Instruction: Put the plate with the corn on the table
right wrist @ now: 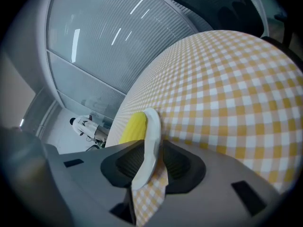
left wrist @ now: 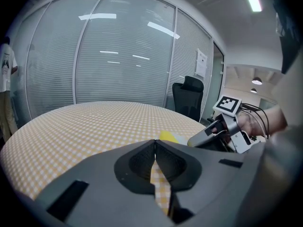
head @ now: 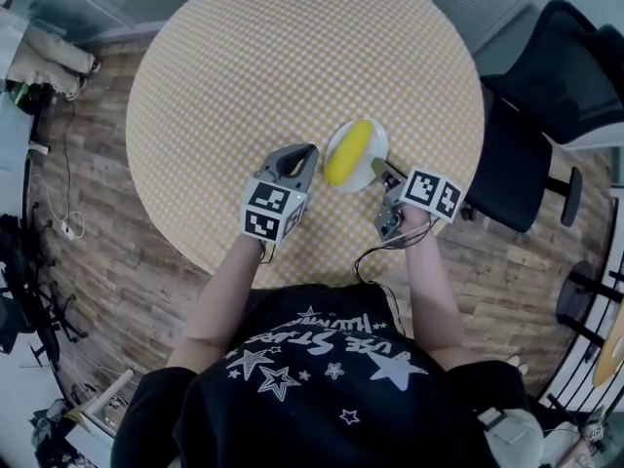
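Yellow-checked table (head: 292,57): pinching plate (head: 376,142) rim with right gripper (head: 383,171), corn (head: 348,152) riding on plate; holding left gripper (head: 306,156) closed, empty, just beside plate.

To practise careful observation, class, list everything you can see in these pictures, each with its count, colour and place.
table: one, round, yellow-and-white check, centre
plate: one, white, over the table's near right part, rim pinched by the right tongs
corn: one cob, yellow, on the plate
office chair: one, black, right of the table
floor: wood planks, brown, around the table
glass wall: pale grey, slatted, beyond the table
bystander: one, white top, far left by the glass wall
T-shirt: one, black with white stars, on the person at the bottom
left tongs: grey, shut, empty, left of the plate
right tongs: grey, shut on the plate
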Available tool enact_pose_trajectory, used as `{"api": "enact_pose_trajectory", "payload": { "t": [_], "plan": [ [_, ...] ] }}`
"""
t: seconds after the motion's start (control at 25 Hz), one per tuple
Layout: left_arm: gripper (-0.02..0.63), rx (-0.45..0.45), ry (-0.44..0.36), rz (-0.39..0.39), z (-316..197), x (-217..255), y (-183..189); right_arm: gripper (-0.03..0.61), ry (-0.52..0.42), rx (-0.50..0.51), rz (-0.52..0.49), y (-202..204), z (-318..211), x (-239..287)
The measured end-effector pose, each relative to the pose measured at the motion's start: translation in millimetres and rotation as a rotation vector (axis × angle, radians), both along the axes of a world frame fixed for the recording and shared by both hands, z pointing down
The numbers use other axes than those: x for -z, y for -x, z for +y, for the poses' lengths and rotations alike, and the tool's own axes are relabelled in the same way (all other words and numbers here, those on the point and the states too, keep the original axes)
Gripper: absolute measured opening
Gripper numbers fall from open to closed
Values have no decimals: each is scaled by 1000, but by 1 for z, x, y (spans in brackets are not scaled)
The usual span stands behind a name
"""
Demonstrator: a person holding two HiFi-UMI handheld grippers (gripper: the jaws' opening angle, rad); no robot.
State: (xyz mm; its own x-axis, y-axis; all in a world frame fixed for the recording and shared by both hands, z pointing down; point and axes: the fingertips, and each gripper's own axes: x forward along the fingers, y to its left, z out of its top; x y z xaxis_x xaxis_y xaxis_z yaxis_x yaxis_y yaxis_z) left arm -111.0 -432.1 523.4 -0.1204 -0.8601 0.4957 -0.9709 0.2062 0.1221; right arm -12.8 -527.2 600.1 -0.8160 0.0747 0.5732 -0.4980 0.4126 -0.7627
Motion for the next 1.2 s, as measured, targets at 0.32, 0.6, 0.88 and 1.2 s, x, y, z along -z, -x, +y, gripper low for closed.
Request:
{"api": "enact_pose_trajectory", "payload": {
  "t": [0.32, 0.6, 0.88, 1.2],
  "plan": [
    [8, -19, -23, 4, 14, 10, -12, 103, -41, -1, -175, -11, 6, 40],
    [8, -36, -59, 10, 38, 27, -7, 60, -135, -19, -306, -16, 25, 81],
    [8, -105, -115, 27, 69, 42, -1, 60, -182, -142, -324, -27, 60, 93],
    [8, -180, -168, 42, 128, 62, 18, 60, -280, -269, -298, -38, 122, 108]
  ]
}}
